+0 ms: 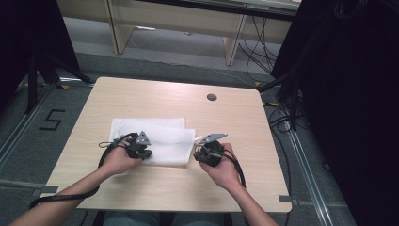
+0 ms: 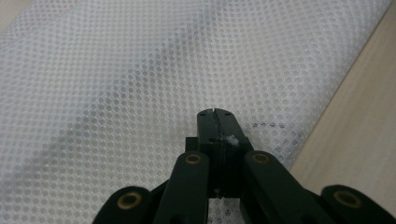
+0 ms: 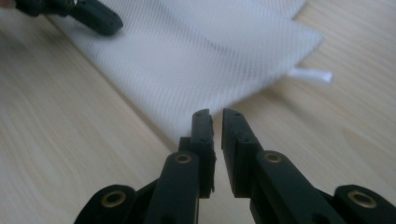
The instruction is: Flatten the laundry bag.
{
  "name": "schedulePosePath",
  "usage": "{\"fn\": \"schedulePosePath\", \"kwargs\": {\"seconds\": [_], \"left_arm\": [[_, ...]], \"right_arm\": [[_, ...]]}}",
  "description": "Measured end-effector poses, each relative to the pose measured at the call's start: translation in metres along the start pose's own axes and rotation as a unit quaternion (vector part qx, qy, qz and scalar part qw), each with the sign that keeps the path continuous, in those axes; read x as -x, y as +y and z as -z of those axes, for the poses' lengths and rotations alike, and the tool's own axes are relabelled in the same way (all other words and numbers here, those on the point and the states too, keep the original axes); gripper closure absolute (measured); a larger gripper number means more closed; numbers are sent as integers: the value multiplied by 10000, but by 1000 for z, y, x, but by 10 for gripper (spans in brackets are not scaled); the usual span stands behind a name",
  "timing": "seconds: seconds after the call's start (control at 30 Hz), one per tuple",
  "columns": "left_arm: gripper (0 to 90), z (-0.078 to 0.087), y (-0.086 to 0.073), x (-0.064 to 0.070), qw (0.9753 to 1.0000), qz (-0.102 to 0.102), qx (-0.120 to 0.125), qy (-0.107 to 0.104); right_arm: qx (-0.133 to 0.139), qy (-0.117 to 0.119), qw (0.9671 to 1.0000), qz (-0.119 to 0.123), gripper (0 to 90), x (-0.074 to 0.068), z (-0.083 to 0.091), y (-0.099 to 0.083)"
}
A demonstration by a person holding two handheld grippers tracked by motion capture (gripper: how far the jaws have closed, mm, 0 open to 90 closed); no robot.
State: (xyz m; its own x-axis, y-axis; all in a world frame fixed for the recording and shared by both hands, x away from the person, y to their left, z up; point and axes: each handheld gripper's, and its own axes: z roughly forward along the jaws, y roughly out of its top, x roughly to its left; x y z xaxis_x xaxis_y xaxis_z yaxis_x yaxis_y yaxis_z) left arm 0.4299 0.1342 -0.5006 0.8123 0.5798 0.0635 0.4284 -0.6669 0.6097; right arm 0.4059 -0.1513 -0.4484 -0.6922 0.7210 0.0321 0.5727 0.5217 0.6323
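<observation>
A white mesh cloth [image 1: 157,136] lies folded flat on the middle of the wooden table [image 1: 155,188]. My left gripper [image 1: 145,151] rests on its near left edge. In the left gripper view the jaws [image 2: 215,113] are shut over the mesh cloth [image 2: 140,70], with a white bit of it pinched between them. My right gripper [image 1: 199,151] sits at the cloth's near right corner. Its jaws [image 3: 215,114] stand open by a narrow gap, just short of the mesh cloth [image 3: 196,51]. A white tab [image 3: 313,74] sticks out of the cloth's corner. The left gripper [image 3: 93,16] shows farther off.
A round cable hole [image 1: 211,97] sits in the table's far side. Black curtains stand at the right [image 1: 348,94] and far left. A tripod [image 1: 35,75] and floor cables [image 1: 282,117] flank the table. Bare wood runs along the near edge.
</observation>
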Motion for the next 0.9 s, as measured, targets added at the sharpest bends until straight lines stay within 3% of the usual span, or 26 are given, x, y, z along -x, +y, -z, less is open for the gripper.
{"fn": "schedulePosePath", "kwargs": {"seconds": [0.13, 0.17, 0.27, 0.3, 0.33, 0.37, 0.4, 0.43, 0.5, 0.53, 0.7, 0.8, 0.9], "left_arm": [[897, 3, -4, 10, 9999, -138, 30, -61], [897, 5, -4, 12, 9997, -208, -18, -85], [897, 6, -7, 17, 9995, -235, 16, -197], [897, 7, -8, 20, 9995, -245, 20, -192], [897, 8, -8, 20, 9993, -307, -7, -205], [897, 9, -9, 22, 9995, -247, 1, -208], [897, 9, -9, 22, 9993, -318, 19, -218], [897, 9, -9, 24, 9993, -274, 2, -237], [897, 10, -9, 24, 9990, -377, -17, -250], [897, 10, -9, 25, 9992, -300, -10, -254], [895, 9, -8, 27, 9990, -347, -9, -265], [893, 8, -6, 30, 9993, -276, 21, -248], [876, 6, -6, 33, 9992, -246, 119, -302]], "right_arm": [[-43, 80, 9999, 104, 851, -6, -18, 20], [-128, 64, 9996, 242, 862, -8, -28, 27], [-288, 136, 9992, 224, 873, -10, -35, 30], [-360, 180, 9991, 119, 880, -12, -38, 30], [-399, 112, 9984, 376, 887, -11, -43, 30], [-493, 104, 9984, 253, 893, -13, -45, 29], [-523, 97, 9979, 365, 896, -11, -48, 27], [-617, 122, 9976, 272, 900, -12, -49, 26], [-829, 125, 9961, 267, 900, -11, -54, 19], [-868, 113, 9957, 291, 900, -12, -54, 17], [-1057, 97, 9938, 319, 900, -14, -53, 9], [-1193, 34, 9921, 395, 900, -14, -50, 3], [-1239, 59, 9918, 306, 900, -13, -45, -2]]}}
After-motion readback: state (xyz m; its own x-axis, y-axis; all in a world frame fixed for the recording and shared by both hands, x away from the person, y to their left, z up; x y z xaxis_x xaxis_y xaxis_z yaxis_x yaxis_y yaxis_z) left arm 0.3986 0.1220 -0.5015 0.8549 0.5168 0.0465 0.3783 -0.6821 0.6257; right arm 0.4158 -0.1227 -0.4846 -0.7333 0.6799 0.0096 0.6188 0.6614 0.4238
